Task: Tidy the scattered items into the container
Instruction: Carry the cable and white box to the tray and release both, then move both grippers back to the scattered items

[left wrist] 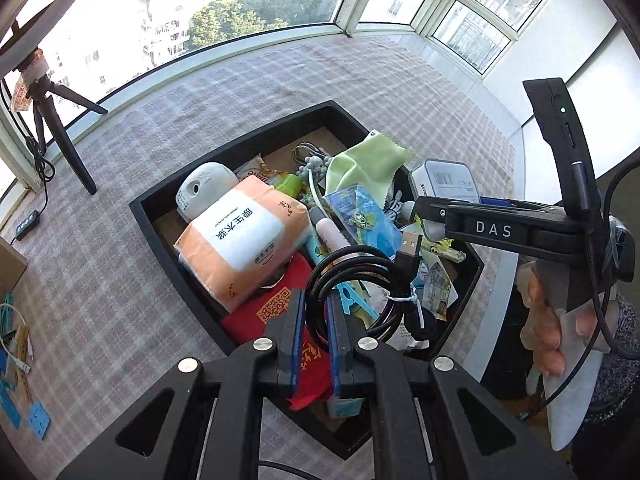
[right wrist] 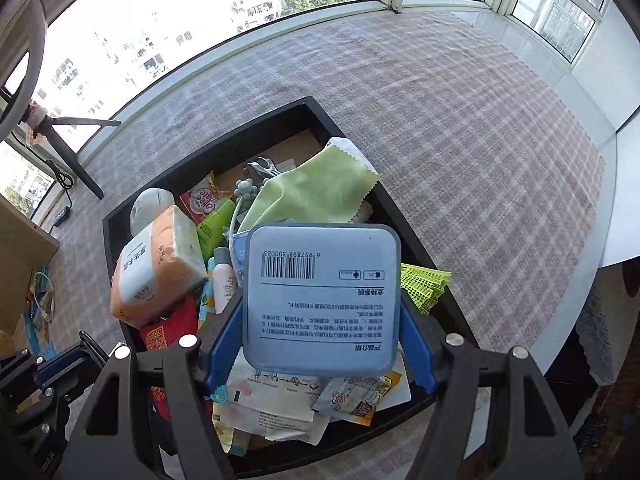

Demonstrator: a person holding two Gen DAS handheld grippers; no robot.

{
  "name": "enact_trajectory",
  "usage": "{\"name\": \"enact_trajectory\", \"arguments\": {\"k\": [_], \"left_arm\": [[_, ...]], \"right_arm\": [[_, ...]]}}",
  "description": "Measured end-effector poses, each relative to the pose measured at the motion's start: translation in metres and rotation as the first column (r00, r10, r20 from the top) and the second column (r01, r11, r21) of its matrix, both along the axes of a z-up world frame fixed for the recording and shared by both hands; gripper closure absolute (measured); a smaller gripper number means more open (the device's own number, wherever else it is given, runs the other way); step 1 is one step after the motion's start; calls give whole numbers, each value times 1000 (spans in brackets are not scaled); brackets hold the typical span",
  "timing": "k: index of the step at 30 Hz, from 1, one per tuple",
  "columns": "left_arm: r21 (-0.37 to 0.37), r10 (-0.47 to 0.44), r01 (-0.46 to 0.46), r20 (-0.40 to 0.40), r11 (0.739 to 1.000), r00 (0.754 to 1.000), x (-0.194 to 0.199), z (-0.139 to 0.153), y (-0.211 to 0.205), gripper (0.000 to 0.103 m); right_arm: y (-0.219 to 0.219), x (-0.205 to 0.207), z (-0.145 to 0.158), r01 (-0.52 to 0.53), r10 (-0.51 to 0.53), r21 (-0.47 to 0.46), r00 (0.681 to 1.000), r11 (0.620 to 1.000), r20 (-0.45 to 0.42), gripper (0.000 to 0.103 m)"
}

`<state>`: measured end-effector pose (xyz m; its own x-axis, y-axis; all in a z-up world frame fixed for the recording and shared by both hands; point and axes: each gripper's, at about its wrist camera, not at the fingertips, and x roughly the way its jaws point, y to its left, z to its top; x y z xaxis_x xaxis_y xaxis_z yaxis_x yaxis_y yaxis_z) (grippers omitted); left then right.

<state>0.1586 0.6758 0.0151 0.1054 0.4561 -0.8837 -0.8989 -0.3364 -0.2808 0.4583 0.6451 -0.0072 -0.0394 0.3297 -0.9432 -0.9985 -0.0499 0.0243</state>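
Blue pads of the left hand-held gripper (left wrist: 316,320) sit nearest the lens, pinching a coiled black cable (left wrist: 360,280) with only a narrow gap between them; the coil hangs over the near half of the black tray (left wrist: 168,196), its USB plug (left wrist: 410,246) sticking up to the right. Across in the right wrist view, the right hand-held gripper (right wrist: 320,344) is clamped on a pale blue box (right wrist: 322,300), barcode side up, held above the tray's middle.

Risks, as I judge them: the tray is already heaped, so the box may land on the pile and slide over the rim onto the desk (right wrist: 460,120); the cable is gripped by a few loops only, so loose turns could snag on the box or on the other gripper as both hands work close together; a drop from this height might also knock the yellow mesh (right wrist: 424,284) off the right edge.

Inside the tray: an orange tissue pack (left wrist: 244,240) at the left; a white rounded gadget (left wrist: 204,188) behind it; a green cloth (left wrist: 364,168) draped toward the far corner; a red pouch (left wrist: 276,304); small tubes, sachets and leaflets packed between; bare floor shows only at the far corner. A few cards and a white cable (left wrist: 16,340) lie outside on the desk, well apart at the left.
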Motion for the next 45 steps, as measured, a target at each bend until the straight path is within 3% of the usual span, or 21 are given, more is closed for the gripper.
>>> {"name": "enact_trajectory", "arguments": {"k": [1, 2, 3, 6, 11, 17, 24, 33, 40, 45], "left_arm": [[-5, 1, -1, 0, 1000, 1000, 3, 1, 4, 75], [-9, -2, 2, 0, 1000, 1000, 6, 3, 7, 53], [1, -8, 8, -12, 1000, 1000, 10, 6, 8, 50], [11, -24, 25, -71, 1000, 997, 17, 13, 4, 52], [-8, 3, -4, -86, 1000, 996, 3, 11, -12, 53], [-28, 95, -98, -92, 995, 991, -36, 3, -49, 54], [-59, 252, -261, -119, 964, 960, -101, -9, -116, 54], [-110, 486, -501, -139, 858, 863, -193, -35, -231, 52], [-149, 613, -632, -153, 761, 775, -245, -56, -313, 50], [-177, 661, -681, -164, 711, 732, -273, -71, -355, 46]], "right_arm": [[0, 4, 2, 5, -5, 5, 1000, 1000, 5, 34], [1, 7, 4, 13, -13, 5, 1000, 1000, 12, 33], [1, 9, 6, 21, -21, 11, 1000, 1000, 12, 32], [2, 12, 10, 32, -32, 19, 999, 999, 19, 32], [-1, -7, 14, -16, 16, 24, 1000, 1000, -8, 32], [-7, -55, 15, -120, 121, 21, 992, 993, -35, 32], [-20, -135, 12, -270, 270, 15, 962, 963, -47, 32], [-36, -253, 6, -465, 464, 12, 883, 885, -72, 32], [-45, -342, -4, -588, 587, 7, 806, 809, -84, 32], [-44, -398, -19, -647, 641, -17, 759, 762, -113, 32]]}}
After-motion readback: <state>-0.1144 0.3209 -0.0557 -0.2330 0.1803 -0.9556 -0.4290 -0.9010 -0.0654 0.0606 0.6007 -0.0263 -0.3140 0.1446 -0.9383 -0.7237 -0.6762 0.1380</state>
